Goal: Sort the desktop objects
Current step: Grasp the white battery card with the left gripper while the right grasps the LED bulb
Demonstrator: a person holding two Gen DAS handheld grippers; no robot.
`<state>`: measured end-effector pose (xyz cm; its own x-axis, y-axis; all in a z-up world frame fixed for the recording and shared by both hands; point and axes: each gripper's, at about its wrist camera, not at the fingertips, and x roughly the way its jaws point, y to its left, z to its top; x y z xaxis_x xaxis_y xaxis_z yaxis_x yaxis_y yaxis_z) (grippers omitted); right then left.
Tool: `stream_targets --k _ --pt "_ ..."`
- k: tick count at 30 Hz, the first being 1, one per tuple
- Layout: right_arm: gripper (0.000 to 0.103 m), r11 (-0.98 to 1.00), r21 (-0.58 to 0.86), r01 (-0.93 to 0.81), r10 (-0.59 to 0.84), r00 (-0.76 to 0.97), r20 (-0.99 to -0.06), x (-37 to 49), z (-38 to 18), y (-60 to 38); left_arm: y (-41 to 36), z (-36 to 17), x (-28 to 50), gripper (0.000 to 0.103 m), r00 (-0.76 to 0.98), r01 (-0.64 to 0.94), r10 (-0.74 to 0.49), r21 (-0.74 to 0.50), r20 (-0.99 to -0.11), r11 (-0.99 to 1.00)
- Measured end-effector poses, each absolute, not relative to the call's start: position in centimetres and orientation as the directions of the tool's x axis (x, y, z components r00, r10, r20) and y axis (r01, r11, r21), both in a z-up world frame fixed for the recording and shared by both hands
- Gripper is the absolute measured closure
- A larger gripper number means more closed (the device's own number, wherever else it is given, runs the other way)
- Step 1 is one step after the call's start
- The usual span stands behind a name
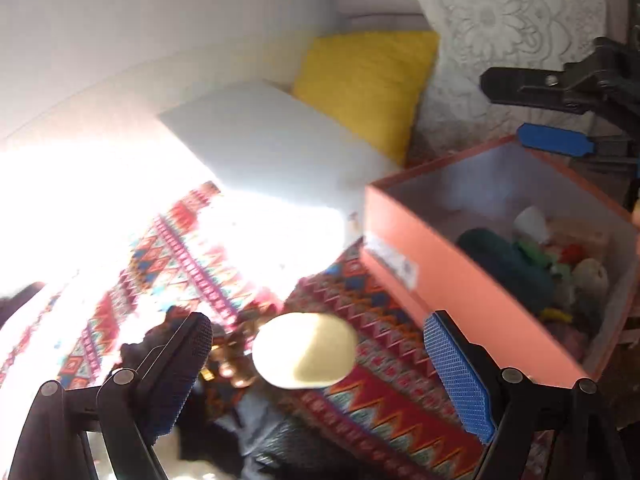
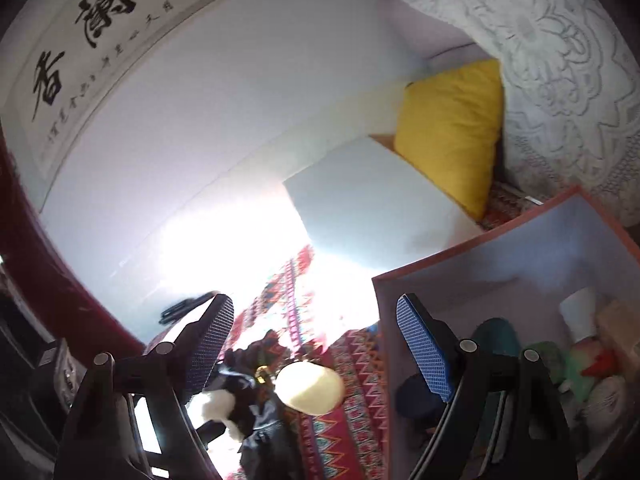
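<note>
Orange box point(image 1: 472, 292) already holds several small items (sorting partly done); cream oval object point(image 1: 305, 350) remains on patterned cloth point(image 1: 384, 396); left gripper point(image 1: 320, 372) and right gripper point(image 2: 316, 352) both spread, empty.

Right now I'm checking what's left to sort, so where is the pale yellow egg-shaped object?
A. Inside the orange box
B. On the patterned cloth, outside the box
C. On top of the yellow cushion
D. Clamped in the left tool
B: the pale egg-shaped object lies on the patterned cloth, to the left of the orange box, with the open left tool not gripping it.
</note>
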<state>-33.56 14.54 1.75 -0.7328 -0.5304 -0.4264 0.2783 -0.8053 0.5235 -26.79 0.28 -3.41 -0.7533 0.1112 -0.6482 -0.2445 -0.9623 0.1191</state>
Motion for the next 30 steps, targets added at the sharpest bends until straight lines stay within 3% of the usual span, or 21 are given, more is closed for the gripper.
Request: stream_targets --k 4,7,11,20,22,24,30 --pt "0.016 -0.766 0.542 0.346 -0.616 -0.637 -0.463 -34.7 -0.1 8.3 -7.2 -4.2 -26.5 0.013 -0.715 -0.174 -0.045 0.240 -0.698 -0.955" --pt "0.017 -0.734 0.562 0.380 -0.668 -0.554 -0.497 -35.5 -2.0 4.1 -13.0 -4.8 -27.9 0.013 -0.652 -0.117 -0.124 0.260 -0.748 -0.958" --pt "0.019 -0.714 0.557 0.424 -0.699 -0.480 -0.530 -35.8 -3.5 -0.4 -18.4 -7.8 -30.6 0.031 -0.525 -0.089 -0.146 0.224 -0.838 -0.970" --pt "0.021 -0.707 0.562 0.429 -0.707 -0.386 -0.593 -37.9 -7.2 -4.1 -19.7 -13.9 -34.5 0.032 -0.418 -0.191 -0.113 0.209 -0.901 -0.959" --pt "0.028 -0.669 0.607 0.430 -0.742 -0.326 -0.587 -38.8 -8.0 -5.4 -21.0 -14.6 -35.4 0.044 -0.410 -0.165 -0.114 0.197 -0.905 -0.966" --pt "0.035 -0.616 0.653 0.440 -0.783 -0.254 -0.568 -39.8 -8.7 -7.5 -22.5 -15.2 -36.0 0.080 -0.412 -0.138 -0.084 0.153 -0.907 -0.979" --pt "0.043 -0.607 0.668 0.430 -0.764 -0.086 -0.639 -42.8 -12.2 -16.4 -25.4 -14.8 -35.4 0.084 -0.464 -0.082 -0.050 0.099 -0.885 -0.992"
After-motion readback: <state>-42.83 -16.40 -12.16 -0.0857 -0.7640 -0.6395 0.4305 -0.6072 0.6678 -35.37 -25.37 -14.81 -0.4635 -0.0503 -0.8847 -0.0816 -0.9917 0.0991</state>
